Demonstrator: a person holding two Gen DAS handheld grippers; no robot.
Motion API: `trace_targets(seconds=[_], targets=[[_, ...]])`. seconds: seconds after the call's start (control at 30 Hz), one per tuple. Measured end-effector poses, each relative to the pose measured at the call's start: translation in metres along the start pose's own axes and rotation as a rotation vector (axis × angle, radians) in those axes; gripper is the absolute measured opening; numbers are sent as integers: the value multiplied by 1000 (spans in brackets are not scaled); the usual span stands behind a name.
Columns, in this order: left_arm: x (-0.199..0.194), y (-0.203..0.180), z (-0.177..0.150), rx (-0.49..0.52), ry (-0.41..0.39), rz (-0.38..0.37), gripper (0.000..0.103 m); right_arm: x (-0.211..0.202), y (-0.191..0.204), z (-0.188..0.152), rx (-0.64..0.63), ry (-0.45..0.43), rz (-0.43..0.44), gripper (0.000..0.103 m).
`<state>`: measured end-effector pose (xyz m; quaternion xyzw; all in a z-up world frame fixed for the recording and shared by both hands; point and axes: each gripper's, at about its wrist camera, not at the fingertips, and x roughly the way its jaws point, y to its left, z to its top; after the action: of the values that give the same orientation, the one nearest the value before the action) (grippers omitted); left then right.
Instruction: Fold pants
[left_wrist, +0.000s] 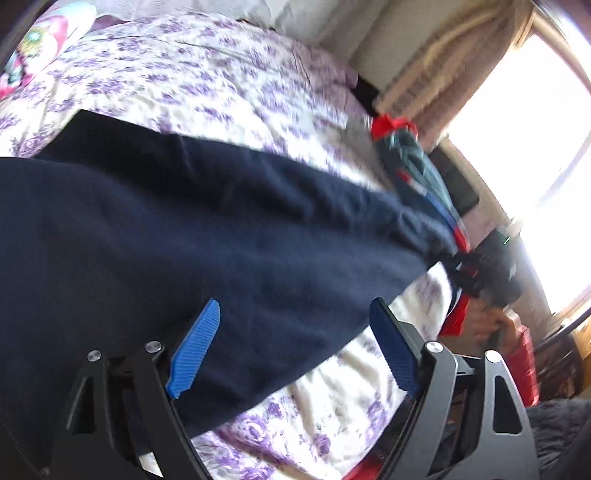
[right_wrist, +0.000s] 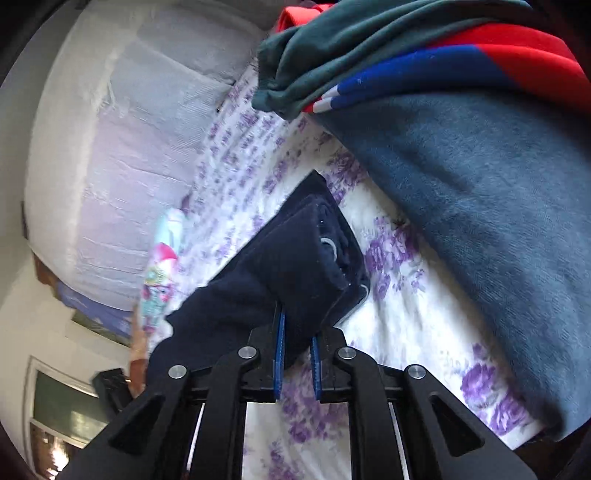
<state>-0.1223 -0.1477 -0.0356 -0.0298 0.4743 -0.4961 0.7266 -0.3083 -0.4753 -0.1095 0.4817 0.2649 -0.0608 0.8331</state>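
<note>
We are looking along the left gripper first: its two blue-padded fingers are standing spread wide, with nothing pinched between them, and they are hovering over the near edge of the navy pants. The pants are lying flat across the floral bedspread, stretching from the near left toward the far right, where their end is bunching up at a black device in a person's hand. A colourful pillow is sitting at the far left corner of the bed, and a bright window is glaring at the right. A pile of folded clothes, teal with red and blue, is resting on the bed's far right side.

Moving to the right wrist view, we are seeing the right gripper with its jaws drawn close and pinching a thick fold of the pants, the cloth bulging up between the blue pads. The waistband end, showing pale drawstring eyelets, is pointing away from us. To its left the padded headboard is filling the view; to its right the clothes pile is lying just beside the pants on the bedspread.
</note>
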Motion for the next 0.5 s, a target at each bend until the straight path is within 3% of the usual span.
trace_targets(seconds=[0.07, 0.17, 0.23, 0.4, 0.5], targets=[[13, -3, -6, 32, 18, 42, 82, -8, 3, 0, -16, -14, -6, 18], [19, -5, -22, 117, -25, 63, 86, -9, 5, 3, 5, 22, 11, 59], [15, -7, -28, 155, -38, 59, 86, -19, 5, 5, 19, 28, 26, 59], [10, 7, -23, 85, -39, -33, 87, -80, 13, 24, -87, -148, -48, 59], [9, 10, -22, 61, -42, -61, 88, -59, 24, 52, -186, -123, -113, 58]])
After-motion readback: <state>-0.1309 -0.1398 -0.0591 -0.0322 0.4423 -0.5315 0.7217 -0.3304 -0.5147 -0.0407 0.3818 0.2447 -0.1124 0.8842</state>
